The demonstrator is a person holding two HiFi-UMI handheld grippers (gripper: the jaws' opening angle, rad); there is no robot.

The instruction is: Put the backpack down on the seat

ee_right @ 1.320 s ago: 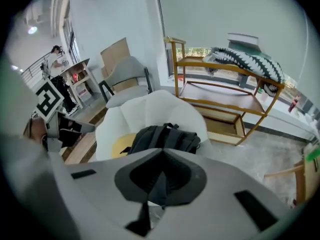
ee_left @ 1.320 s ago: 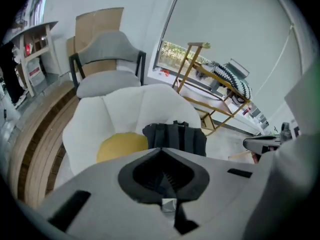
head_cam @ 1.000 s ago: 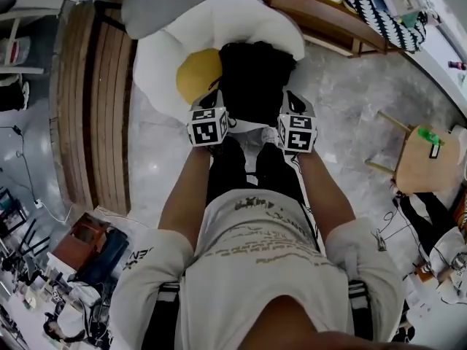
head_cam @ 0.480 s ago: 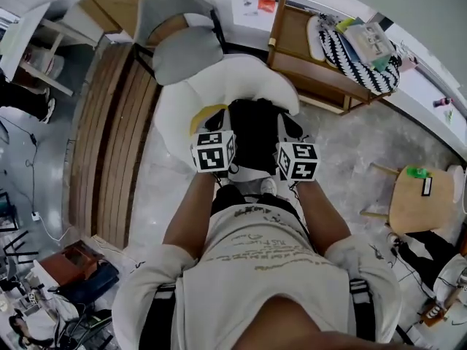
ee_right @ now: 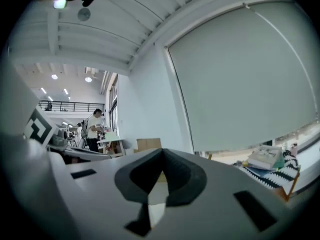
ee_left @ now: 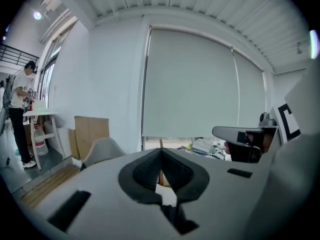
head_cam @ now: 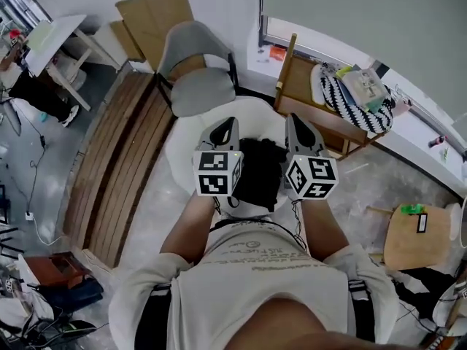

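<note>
– Pale marbled floor (head_cam: 365, 181) runs under everything, with a slatted wooden platform (head_cam: 120, 159) on the left and a grey shell chair (head_cam: 201, 86) at the far side. Where is the bag?
– The black fabric backpack (head_cam: 259, 173) lies on the white, rounded cushion seat (head_cam: 182, 148), on the near side of that grey chair.
– Which way does it run?
– Its long axis goes near to far, roughly in line with the person's body. Which end is the top, I cannot tell.
– And the tongs?
– The left gripper (head_cam: 227, 125) is clenched with nothing in it. Its dark pads meet at the tips, and only the far wall and a pale roller blind (ee_left: 200, 84) show beyond them. The right gripper (head_cam: 297, 122) is clenched and empty as well.
– Do they touch the bag?
– No. In the head view they sit above it, one on each side. Both point far and tilt upward, and the backpack shows between them
</note>
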